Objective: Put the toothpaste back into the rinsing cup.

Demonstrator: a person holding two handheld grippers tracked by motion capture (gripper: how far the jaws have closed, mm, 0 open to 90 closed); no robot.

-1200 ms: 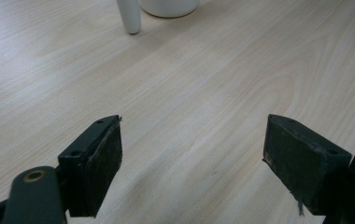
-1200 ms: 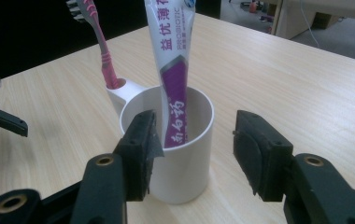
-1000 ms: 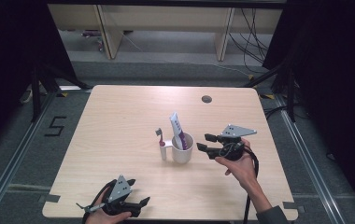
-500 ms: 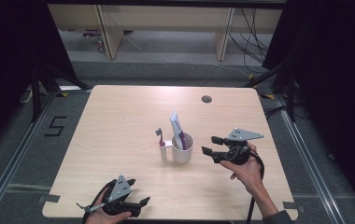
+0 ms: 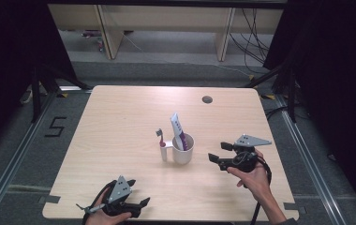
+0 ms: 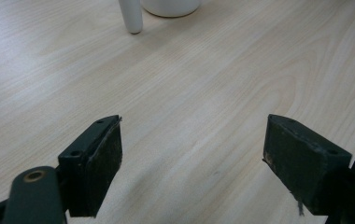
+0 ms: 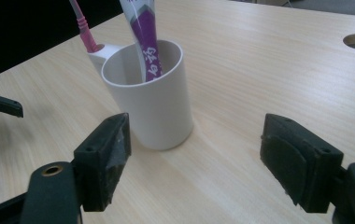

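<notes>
White cylindrical plastic cup (image 5: 183, 148) is seen standing upright near the middle of the pale wood-grain surface (image 5: 120, 117). A side tube (image 5: 164, 151) is moulded onto its left; a pink-handled toothbrush (image 5: 160, 137) is held upright in it. A white-and-purple toothpaste tube (image 5: 178, 130) is leaned inside the cup.

High view: both hand-held grippers are placed relative to the cup. Right hand-held gripper (image 5: 224, 152) is held just right of the cup, apart from it. Left hand-held gripper (image 5: 138, 203) is kept at the near edge, well apart from the cup. A round cable hole (image 5: 207, 99) is seen far right in the surface.

Right gripper view: smooth matte cup wall (image 7: 154, 105) and printed characters on the tube (image 7: 147, 44) are resolved. Jaws are spread wide, nothing held; the cup is seen beyond the left jaw, not touched.

Left gripper view: only the cup base (image 6: 171, 6) and side-tube foot (image 6: 131, 18) are caught at the top edge. Jaws are wide apart over bare wood grain, nothing gripped. Worn pad faces (image 6: 108, 161) are visible.
</notes>
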